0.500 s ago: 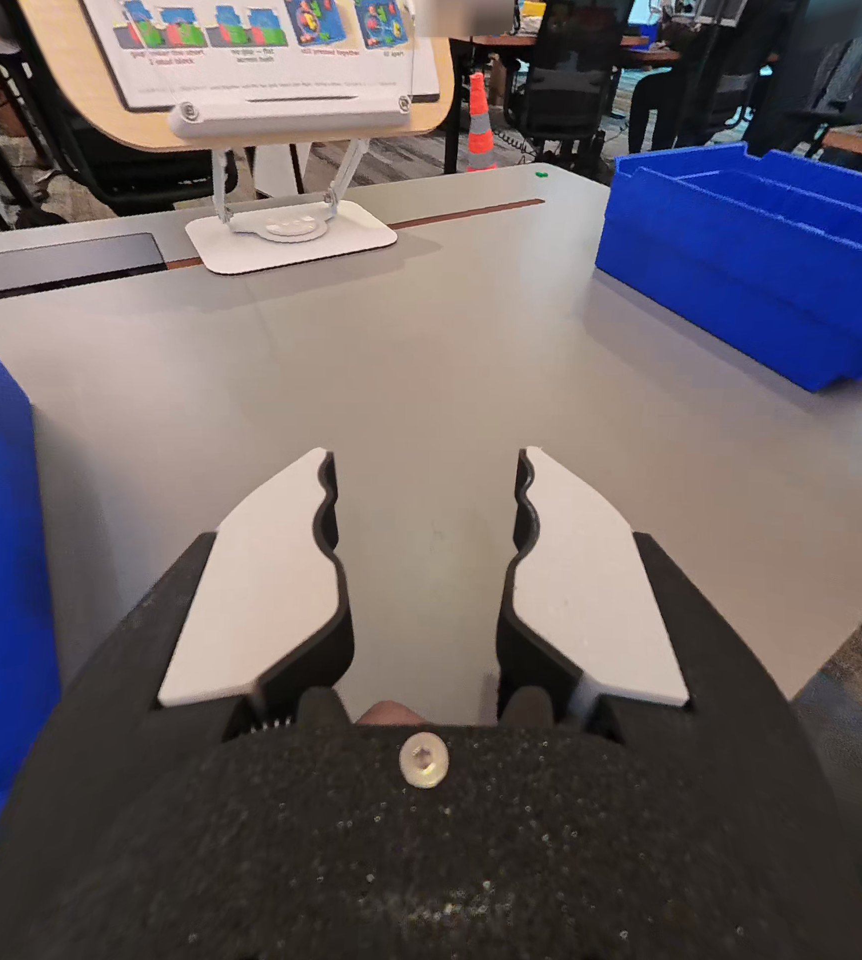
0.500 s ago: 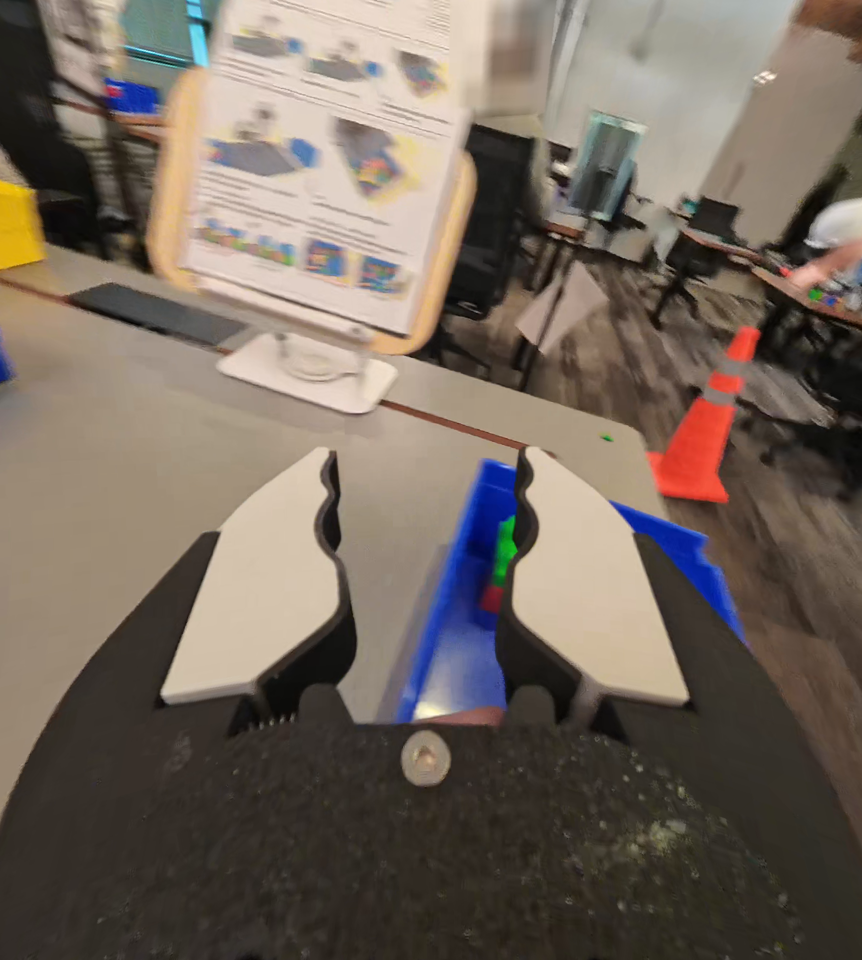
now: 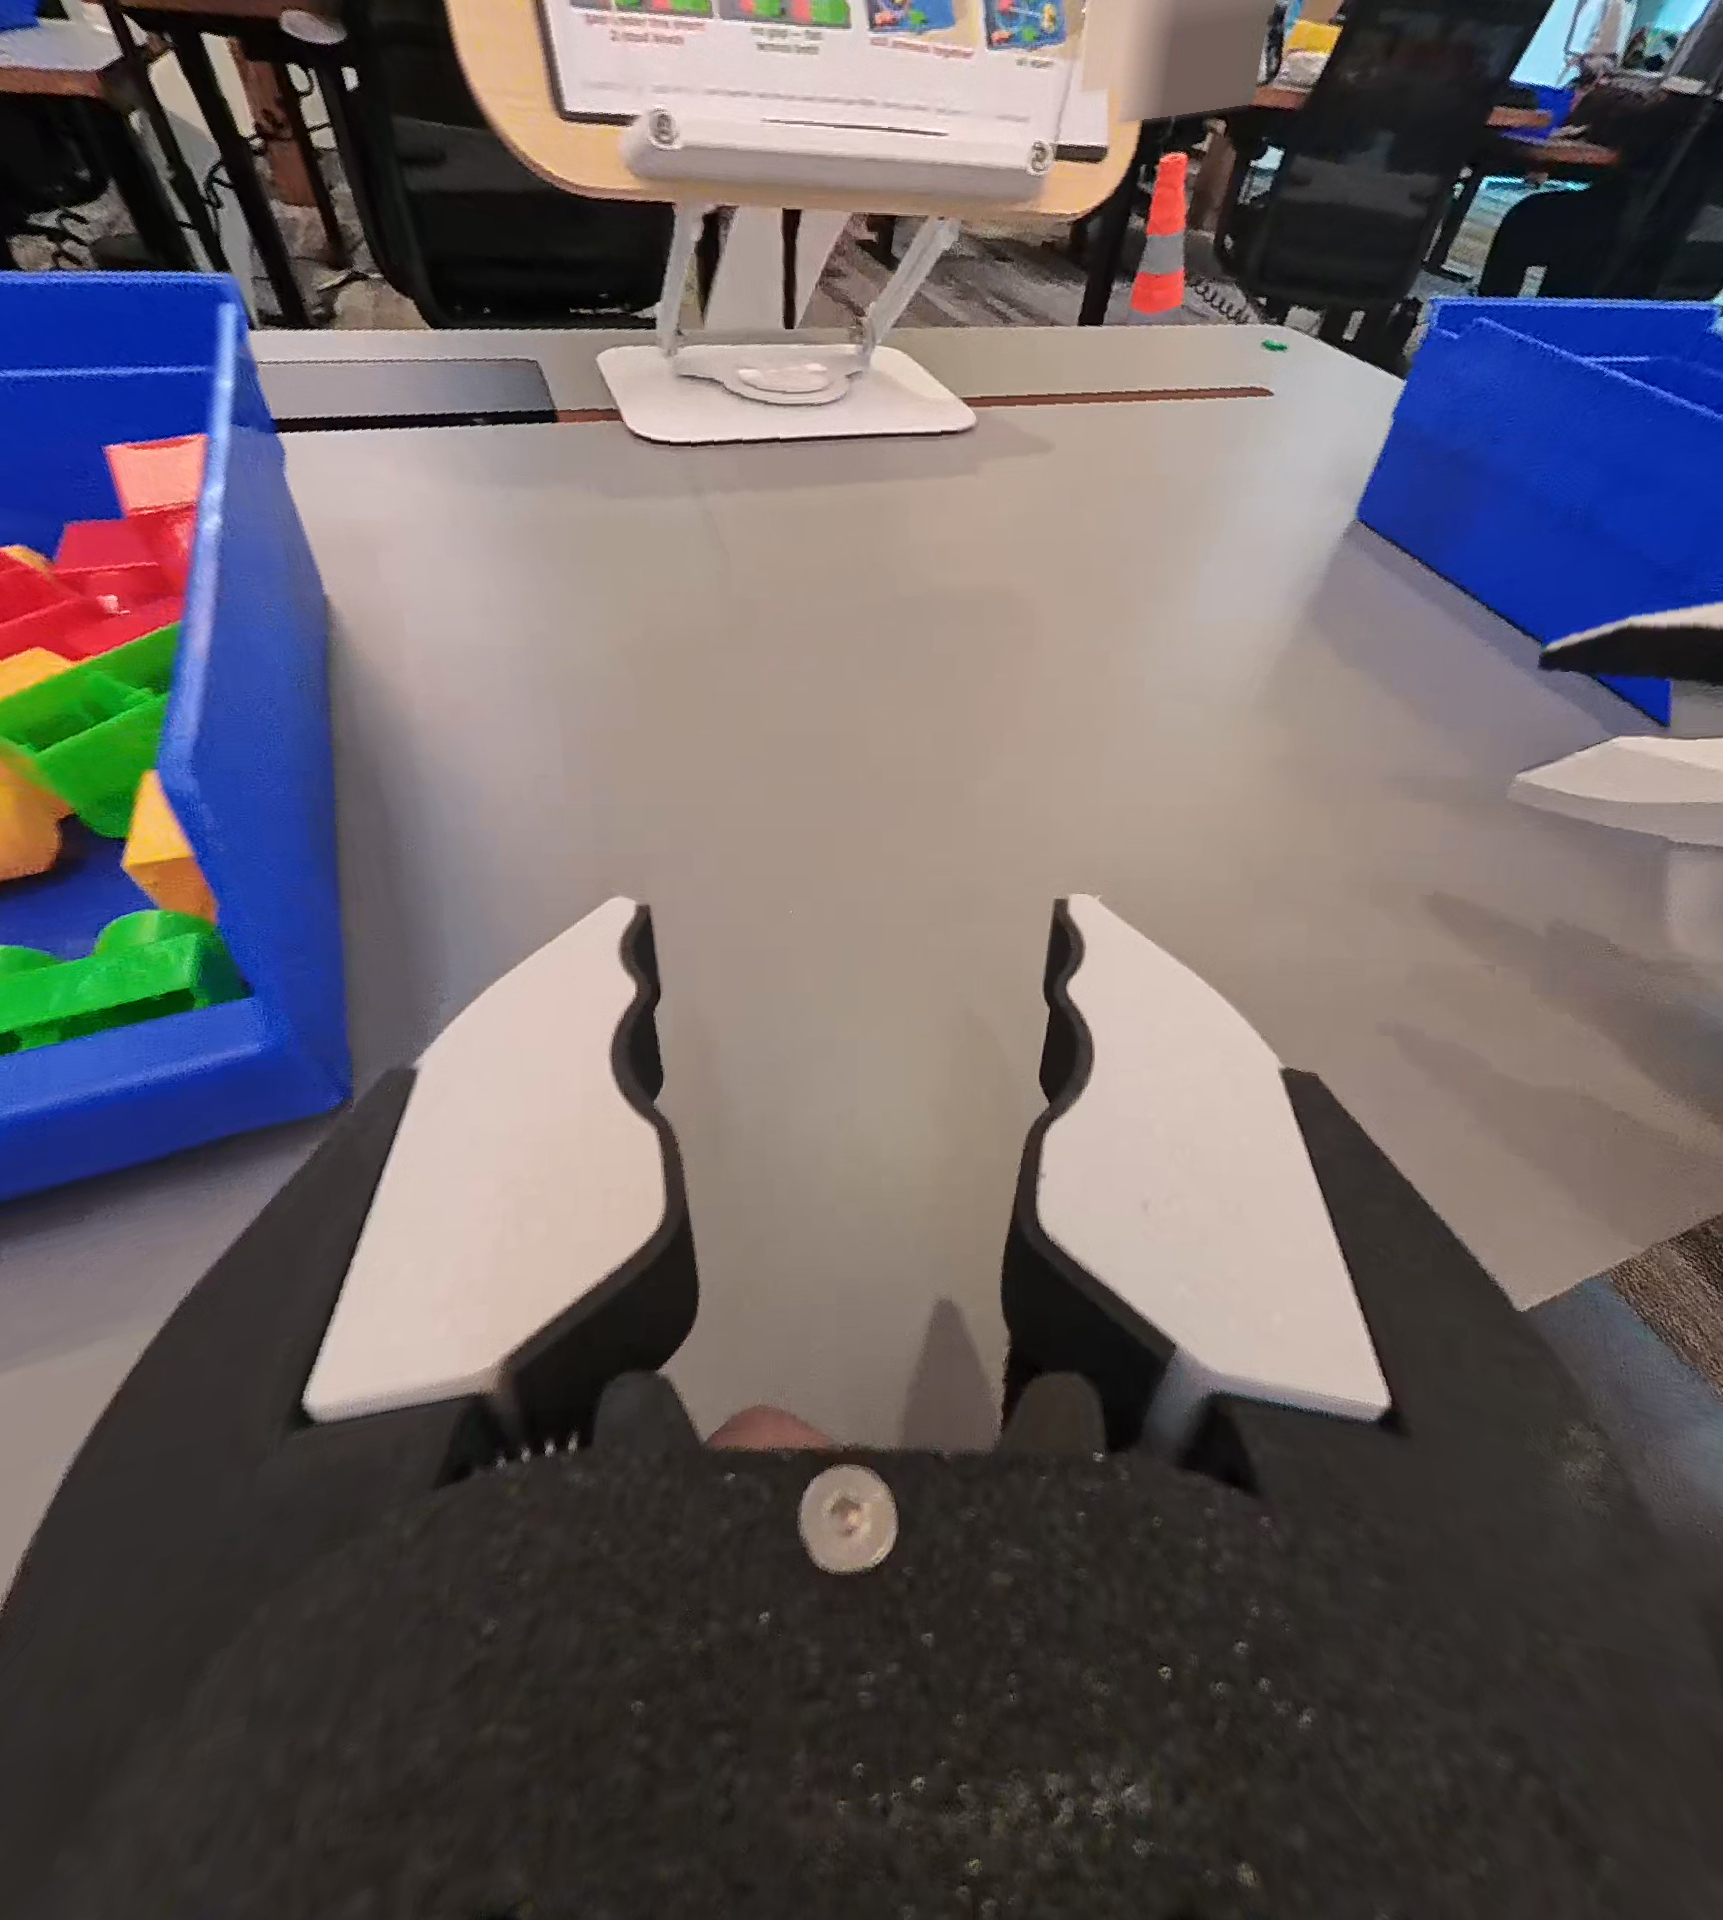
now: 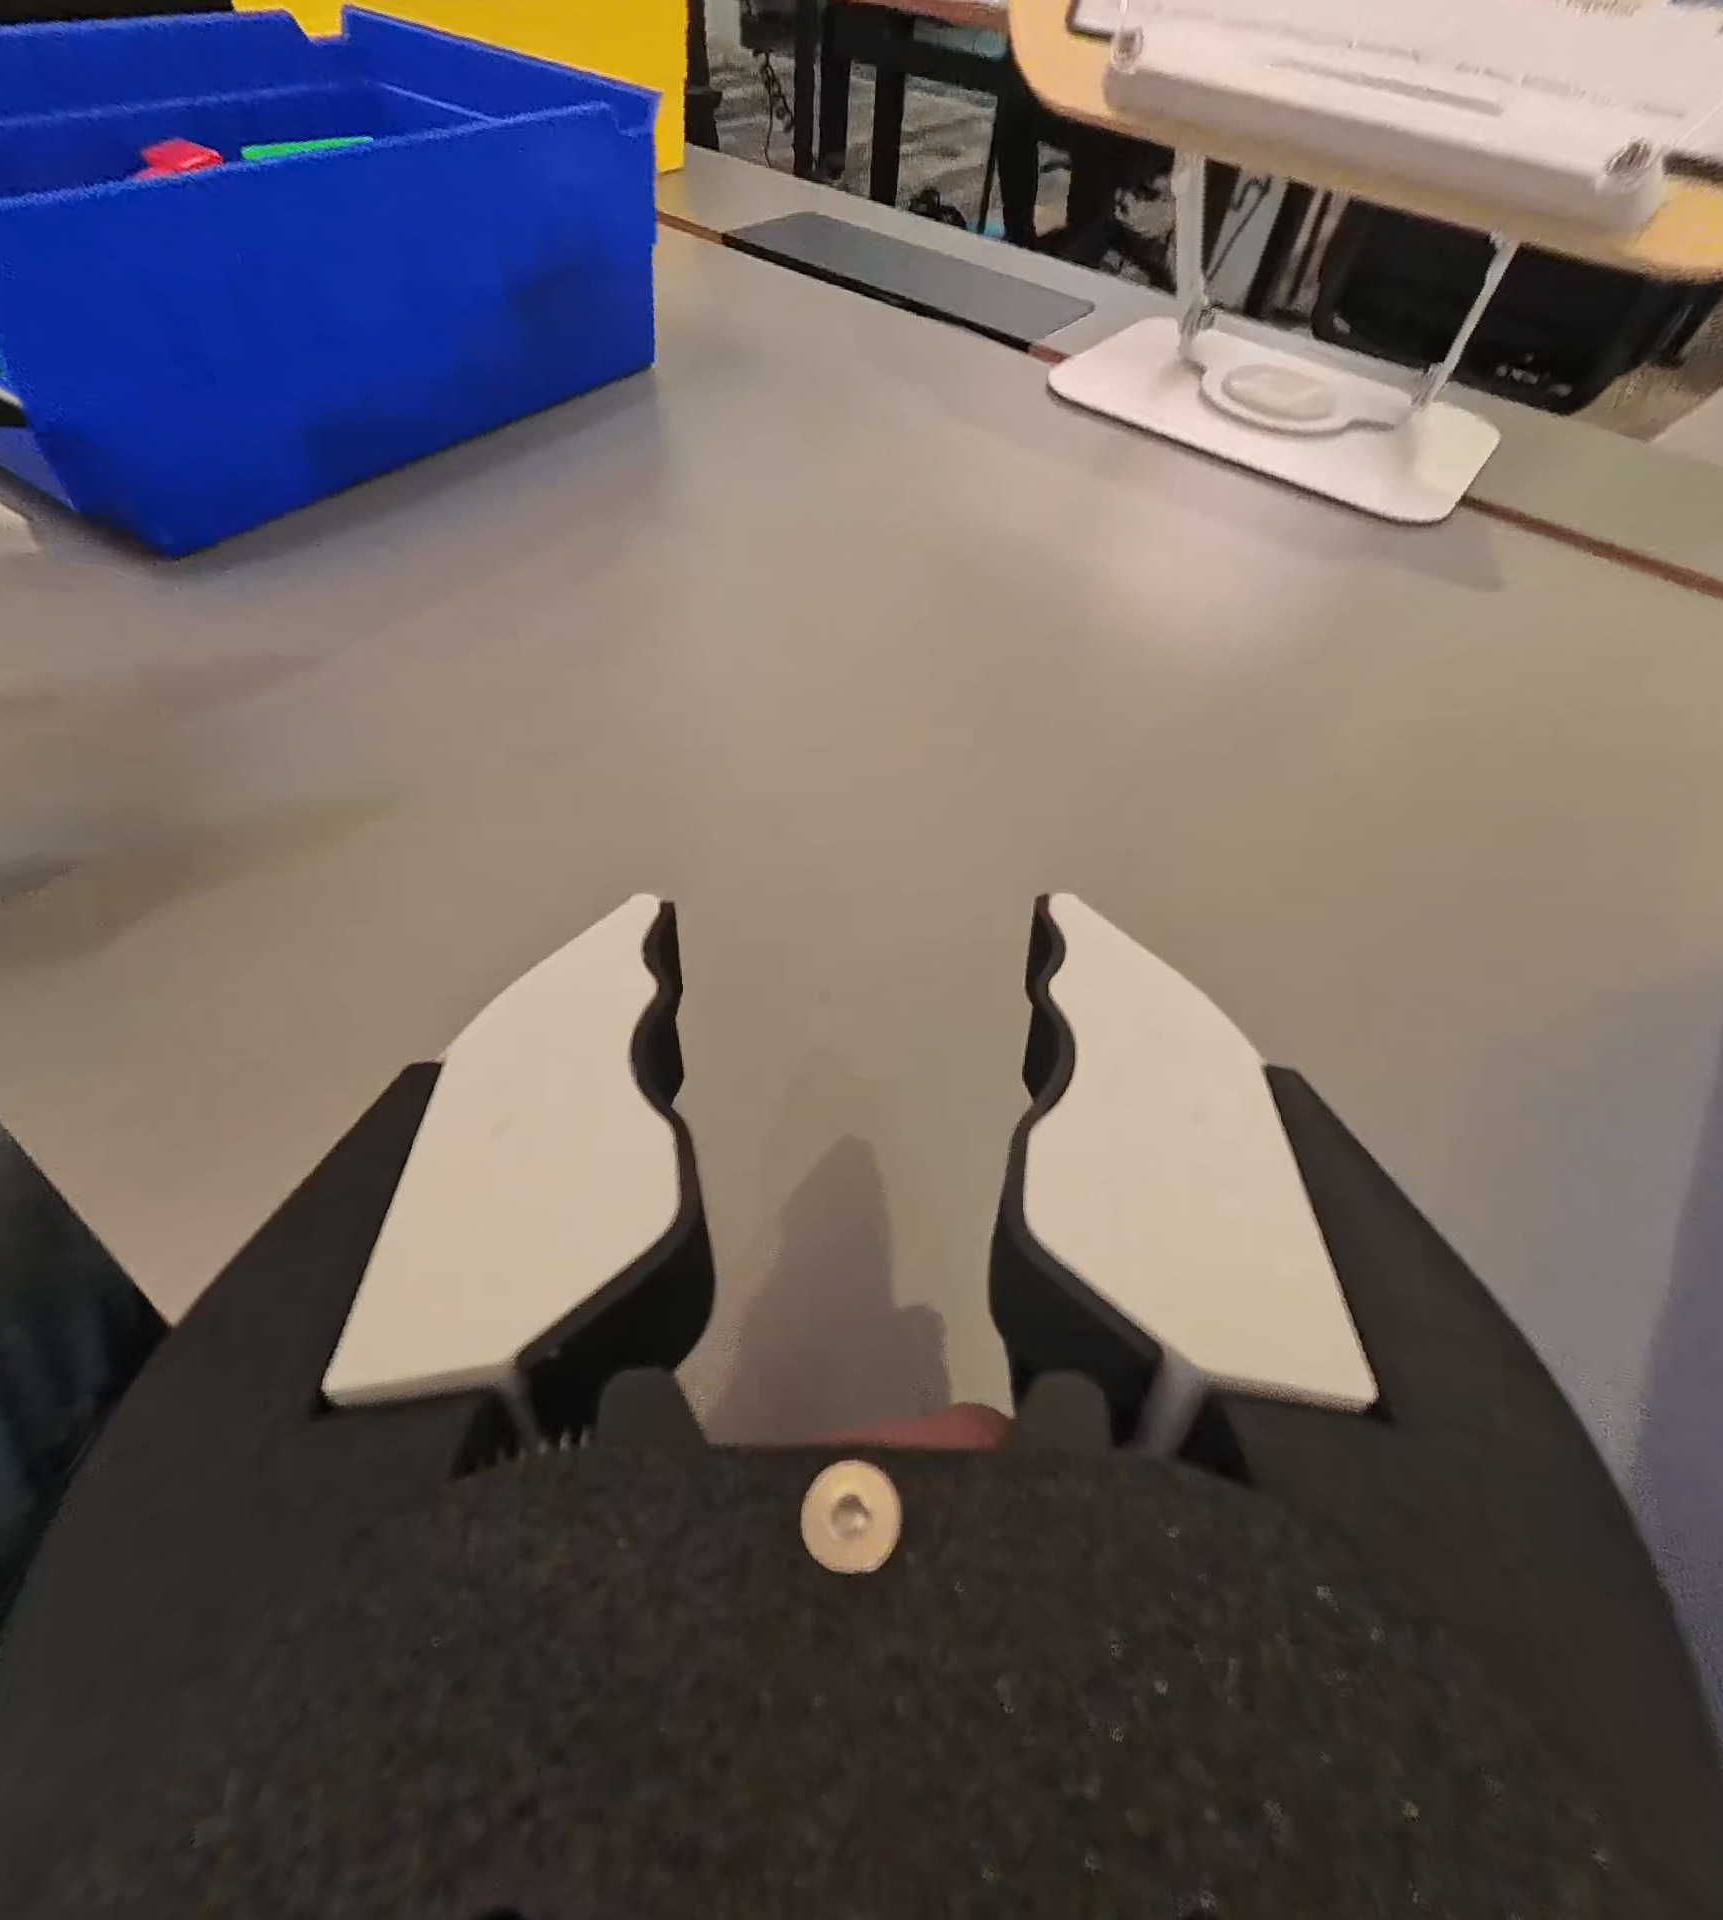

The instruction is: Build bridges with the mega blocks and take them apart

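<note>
Blocks (image 3: 57, 727), red, green and yellow, lie in the blue bin (image 3: 254, 727) left of the left gripper (image 3: 852, 909), whose jaws stand apart, empty. Right gripper (image 4: 852, 904) is likewise spread and empty over the table (image 4: 940, 675), that bin far ahead-left.

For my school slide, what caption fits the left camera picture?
Open left gripper hovers over a grey table beside a blue plastic bin of red, green and orange blocks.

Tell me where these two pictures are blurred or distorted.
Left wrist view: right gripper at the edge smeared, table edges bowed by the wide lens, blocks fairly sharp. Right wrist view: stand and bin softly blurred.
</note>
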`<action>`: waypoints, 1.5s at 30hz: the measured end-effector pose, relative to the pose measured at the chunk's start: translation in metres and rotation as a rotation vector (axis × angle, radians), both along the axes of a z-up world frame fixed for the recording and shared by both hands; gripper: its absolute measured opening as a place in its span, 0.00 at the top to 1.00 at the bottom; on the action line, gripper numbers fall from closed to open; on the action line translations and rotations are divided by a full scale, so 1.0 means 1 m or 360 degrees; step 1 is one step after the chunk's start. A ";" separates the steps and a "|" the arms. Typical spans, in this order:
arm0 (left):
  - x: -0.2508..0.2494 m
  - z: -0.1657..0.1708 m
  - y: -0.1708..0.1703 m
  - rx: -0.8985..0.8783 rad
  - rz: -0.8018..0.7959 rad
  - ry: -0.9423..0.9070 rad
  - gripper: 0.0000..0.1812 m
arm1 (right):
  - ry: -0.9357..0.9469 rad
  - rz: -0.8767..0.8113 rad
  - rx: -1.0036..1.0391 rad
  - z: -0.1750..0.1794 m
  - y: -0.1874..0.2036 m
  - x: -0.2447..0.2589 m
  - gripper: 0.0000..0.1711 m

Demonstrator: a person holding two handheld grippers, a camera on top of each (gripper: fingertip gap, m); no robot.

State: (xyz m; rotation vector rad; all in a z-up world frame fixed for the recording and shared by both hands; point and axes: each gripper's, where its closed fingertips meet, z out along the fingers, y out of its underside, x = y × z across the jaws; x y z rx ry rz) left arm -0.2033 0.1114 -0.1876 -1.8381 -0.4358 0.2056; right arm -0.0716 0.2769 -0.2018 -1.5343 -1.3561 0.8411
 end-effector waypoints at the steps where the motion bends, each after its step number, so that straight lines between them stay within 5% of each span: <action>1: -0.003 0.000 -0.002 -0.0004 0.0016 -0.0005 0.61 | -0.0006 -0.0012 0.0003 -0.002 0.003 0.001 0.63; 10: -0.024 0.027 -0.028 -0.0118 0.0070 0.0227 0.62 | 0.0005 -0.0038 -0.0038 0.000 0.016 0.008 0.63; 16: -0.106 0.059 -0.065 -0.0579 -0.0040 0.0548 0.63 | 0.0022 -0.0042 -0.0035 0.007 0.023 0.013 0.65; 24: -0.191 0.011 -0.068 -0.1351 -0.0598 0.0786 0.64 | 0.0003 -0.0037 -0.0016 0.008 0.027 0.016 0.66; 37: -0.243 -0.050 -0.062 -0.1797 -0.1038 0.0567 0.68 | -0.0005 -0.0032 0.0008 0.011 0.029 0.019 0.67; 45: -0.253 -0.056 -0.058 -0.1948 -0.1121 0.0555 0.68 | 0.0007 -0.0007 0.0008 0.016 0.028 0.020 0.69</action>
